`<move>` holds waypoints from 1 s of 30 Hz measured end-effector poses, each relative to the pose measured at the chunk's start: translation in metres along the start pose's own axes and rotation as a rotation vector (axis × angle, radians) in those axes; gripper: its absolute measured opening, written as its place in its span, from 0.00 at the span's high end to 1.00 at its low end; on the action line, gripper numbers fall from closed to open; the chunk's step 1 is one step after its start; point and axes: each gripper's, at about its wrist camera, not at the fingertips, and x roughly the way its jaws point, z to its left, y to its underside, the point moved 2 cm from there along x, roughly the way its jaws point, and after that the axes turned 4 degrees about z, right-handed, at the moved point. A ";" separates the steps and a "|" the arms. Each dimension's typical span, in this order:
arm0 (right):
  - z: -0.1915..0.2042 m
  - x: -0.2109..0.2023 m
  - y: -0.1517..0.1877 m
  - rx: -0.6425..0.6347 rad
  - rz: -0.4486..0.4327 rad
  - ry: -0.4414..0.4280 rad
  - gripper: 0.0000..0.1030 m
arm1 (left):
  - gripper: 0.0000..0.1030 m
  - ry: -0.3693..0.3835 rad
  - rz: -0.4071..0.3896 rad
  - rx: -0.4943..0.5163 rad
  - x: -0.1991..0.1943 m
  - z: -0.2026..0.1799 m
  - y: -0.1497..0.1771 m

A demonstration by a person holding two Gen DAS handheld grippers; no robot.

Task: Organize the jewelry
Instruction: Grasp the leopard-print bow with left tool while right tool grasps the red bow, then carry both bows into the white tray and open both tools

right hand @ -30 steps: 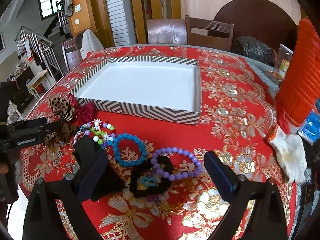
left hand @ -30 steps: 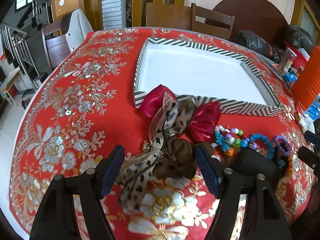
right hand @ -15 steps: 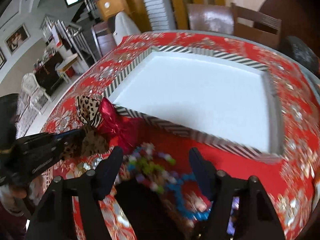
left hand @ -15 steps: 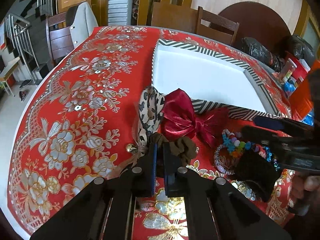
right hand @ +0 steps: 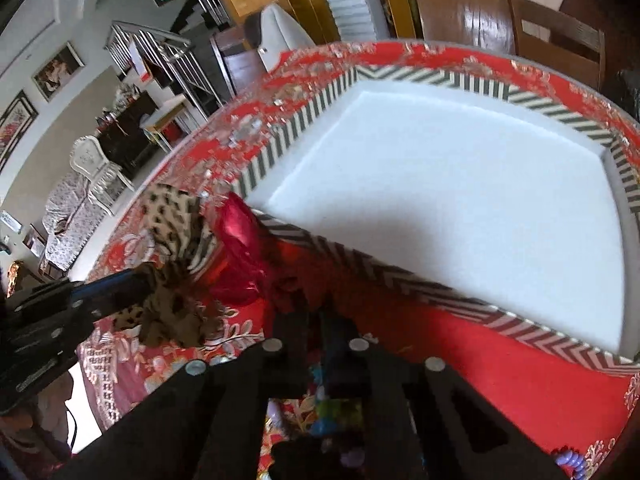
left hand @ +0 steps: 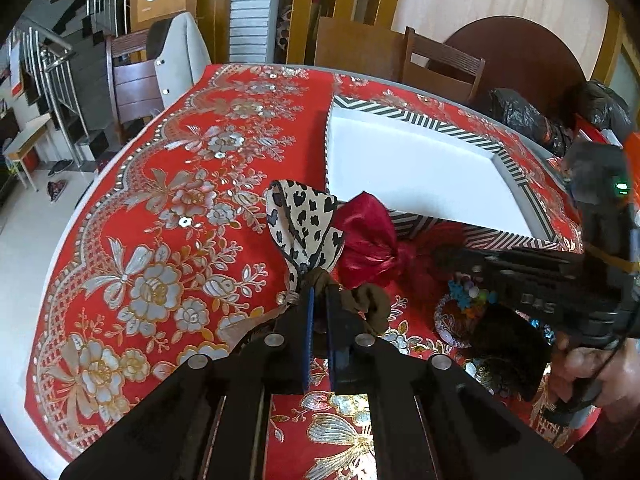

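My left gripper [left hand: 317, 294] is shut on the knot of a leopard-print bow [left hand: 304, 220], with a brown scrunchie [left hand: 366, 306] beside its fingers. My right gripper [right hand: 316, 312] is shut on the red satin bow [right hand: 242, 248], which lies against the near wall of the white box with a striped rim [right hand: 400, 276]. The red bow [left hand: 370, 242] shows in the left wrist view too, with the right gripper [left hand: 456, 254] reaching in from the right. Beaded bracelets [left hand: 466, 300] lie on the red cloth below it.
The box [left hand: 412, 164] is open and white inside. The round table has a red floral cloth [left hand: 160, 240]. Chairs [left hand: 440, 66] stand around it. Black bags [left hand: 520, 114] sit at the far right edge.
The right gripper moved left to the red bow and shut on it. The left gripper stayed shut on the leopard bow and lifted its loop a little.
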 end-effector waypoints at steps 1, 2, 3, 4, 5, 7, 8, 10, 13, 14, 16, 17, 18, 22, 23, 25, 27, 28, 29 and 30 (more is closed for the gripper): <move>0.001 -0.008 0.001 -0.004 -0.019 -0.004 0.97 | 0.98 -0.003 -0.007 0.000 -0.002 0.000 -0.001; 0.002 -0.016 0.000 -0.003 -0.036 -0.009 0.97 | 0.98 -0.005 -0.011 0.000 -0.003 0.000 -0.002; 0.002 -0.025 0.001 0.000 -0.052 -0.016 0.97 | 0.98 -0.004 -0.017 -0.001 -0.006 -0.001 -0.004; 0.000 -0.035 0.001 0.005 -0.067 -0.023 0.97 | 0.98 -0.003 -0.023 0.002 -0.009 -0.002 -0.005; -0.003 -0.046 0.001 0.014 -0.092 -0.028 0.97 | 0.98 -0.004 -0.030 0.007 -0.012 -0.004 -0.007; -0.007 -0.061 0.000 0.028 -0.119 -0.033 0.97 | 0.98 -0.006 -0.046 0.018 -0.017 -0.009 -0.011; -0.010 -0.070 0.001 0.035 -0.136 -0.032 0.97 | 0.98 -0.005 -0.051 0.021 -0.019 -0.011 -0.014; -0.020 -0.089 0.000 0.056 -0.172 -0.022 0.97 | 0.98 0.002 -0.063 0.032 -0.022 -0.018 -0.020; -0.040 -0.112 -0.001 0.104 -0.215 -0.004 0.97 | 0.98 0.008 -0.082 0.052 -0.024 -0.029 -0.032; -0.047 -0.119 -0.001 0.118 -0.227 0.009 0.97 | 0.98 0.011 -0.086 0.057 -0.024 -0.032 -0.036; -0.059 -0.129 -0.001 0.138 -0.242 0.030 0.97 | 0.98 0.015 -0.098 0.074 -0.023 -0.041 -0.045; -0.066 -0.135 0.000 0.153 -0.250 0.041 0.97 | 0.98 0.018 -0.103 0.079 -0.022 -0.045 -0.048; -0.072 -0.140 0.001 0.167 -0.257 0.051 0.97 | 0.98 0.023 -0.110 0.082 -0.020 -0.048 -0.052; -0.100 -0.150 0.005 0.225 -0.279 0.088 0.97 | 0.98 0.024 -0.109 0.097 -0.006 -0.062 -0.072; -0.107 -0.151 0.005 0.239 -0.282 0.097 0.97 | 0.98 0.019 -0.110 0.104 -0.003 -0.065 -0.074; -0.119 -0.148 0.004 0.263 -0.283 0.114 0.97 | 0.98 0.009 -0.110 0.122 0.005 -0.072 -0.083; -0.131 -0.146 0.005 0.285 -0.281 0.123 0.97 | 0.98 0.003 -0.105 0.130 0.011 -0.075 -0.090; -0.136 -0.144 0.006 0.297 -0.278 0.129 0.97 | 0.98 0.000 -0.101 0.135 0.017 -0.078 -0.094; -0.142 -0.142 0.006 0.312 -0.273 0.136 0.97 | 0.98 -0.004 -0.097 0.140 0.021 -0.079 -0.097; -0.144 -0.141 0.008 0.320 -0.269 0.140 0.97 | 0.98 -0.007 -0.094 0.144 0.025 -0.081 -0.099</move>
